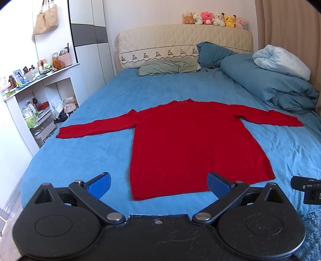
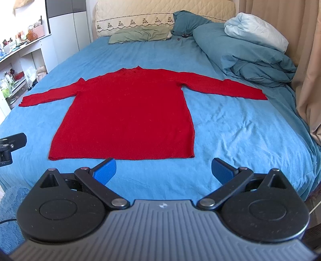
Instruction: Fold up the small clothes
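A red long-sleeved sweater (image 1: pixel 192 144) lies flat on the blue bed sheet (image 1: pixel 90 160), both sleeves spread out sideways, hem nearest me. It also shows in the right wrist view (image 2: pixel 128 112). My left gripper (image 1: pixel 158 185) is open and empty, hovering just before the hem, its blue pads (image 1: pixel 100 185) apart. My right gripper (image 2: pixel 163 170) is open and empty, near the hem's right corner, not touching. The right gripper's edge shows at the right of the left wrist view (image 1: pixel 307 188).
A folded blue duvet with a white blanket (image 1: pixel 276 80) fills the bed's right side. Pillows (image 1: pixel 168 67) and a headboard with plush toys (image 1: pixel 214 19) are at the far end. Cluttered white shelves (image 1: pixel 30 96) stand left. A curtain (image 2: pixel 309 80) hangs right.
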### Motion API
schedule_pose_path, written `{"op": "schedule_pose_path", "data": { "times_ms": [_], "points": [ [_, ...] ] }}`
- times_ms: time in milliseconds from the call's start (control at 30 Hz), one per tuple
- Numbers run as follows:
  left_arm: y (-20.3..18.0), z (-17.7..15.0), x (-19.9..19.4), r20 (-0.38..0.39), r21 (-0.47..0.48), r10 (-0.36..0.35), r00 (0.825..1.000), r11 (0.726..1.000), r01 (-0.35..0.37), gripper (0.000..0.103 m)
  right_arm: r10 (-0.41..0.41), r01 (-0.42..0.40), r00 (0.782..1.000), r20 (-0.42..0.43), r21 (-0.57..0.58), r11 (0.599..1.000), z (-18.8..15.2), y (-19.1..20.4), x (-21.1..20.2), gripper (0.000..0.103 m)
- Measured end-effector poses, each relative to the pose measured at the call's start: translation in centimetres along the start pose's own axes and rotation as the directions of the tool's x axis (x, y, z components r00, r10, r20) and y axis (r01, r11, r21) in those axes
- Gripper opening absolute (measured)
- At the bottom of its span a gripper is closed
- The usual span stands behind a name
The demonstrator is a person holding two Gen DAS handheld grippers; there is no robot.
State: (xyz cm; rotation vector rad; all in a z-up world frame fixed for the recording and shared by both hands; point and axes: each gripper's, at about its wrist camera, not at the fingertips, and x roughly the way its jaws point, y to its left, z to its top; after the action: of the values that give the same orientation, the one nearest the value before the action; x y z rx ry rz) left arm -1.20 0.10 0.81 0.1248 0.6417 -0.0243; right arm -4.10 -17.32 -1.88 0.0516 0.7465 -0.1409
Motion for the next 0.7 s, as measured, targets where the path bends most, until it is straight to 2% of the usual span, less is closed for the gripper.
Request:
{"op": "schedule_pose_path", "data": {
  "times_ms": [700],
  "points": [
    [0.21,0.11,0.20,-0.007,-0.017,0.007,1.000,1.000,-0.007,0.103,0.009,-0.009,1.000,-0.001,0.001,1.000,-0.03,0.48,-0.01,0.103]
  ]
}}
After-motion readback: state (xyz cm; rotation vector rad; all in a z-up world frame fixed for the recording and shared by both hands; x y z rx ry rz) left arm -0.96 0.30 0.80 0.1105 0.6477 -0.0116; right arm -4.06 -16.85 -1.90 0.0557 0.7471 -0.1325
